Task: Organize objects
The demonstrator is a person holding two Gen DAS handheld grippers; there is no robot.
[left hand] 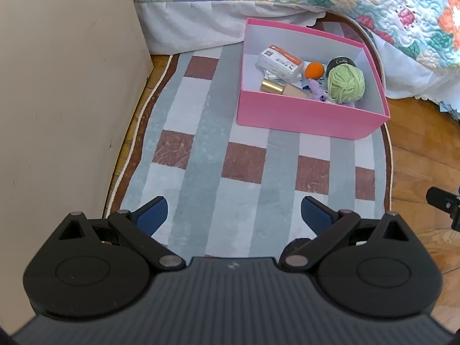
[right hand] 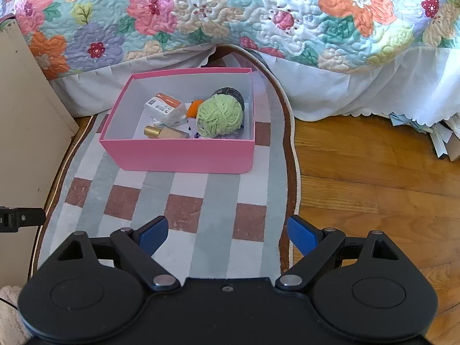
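Observation:
A pink box (left hand: pixel 302 116) (right hand: pixel 178 155) stands on a checked rug beside the bed. Inside lie a green yarn ball (left hand: pixel 346 84) (right hand: pixel 220 118), a white and orange packet (left hand: pixel 280 63) (right hand: pixel 165 108), a small orange ball (left hand: pixel 314 70) (right hand: pixel 193 108), a gold-capped bottle (left hand: pixel 283 89) (right hand: pixel 165 132), a black round tin (left hand: pixel 342 61) (right hand: pixel 231 93) and a purple item (left hand: pixel 317 92). My left gripper (left hand: pixel 234 215) hovers open over the rug, well short of the box, nothing between its blue pads. My right gripper (right hand: pixel 227 234) is likewise open and empty, back from the box's front wall.
The rug (left hand: pixel 218 172) (right hand: pixel 187 201) lies on a wooden floor (right hand: pixel 373 172). A floral quilt (right hand: pixel 230 14) with white skirt hangs behind the box. A beige cabinet side (left hand: pixel 57 86) (right hand: pixel 26 143) stands left. Papers (right hand: pixel 442 141) lie under the bed at the right.

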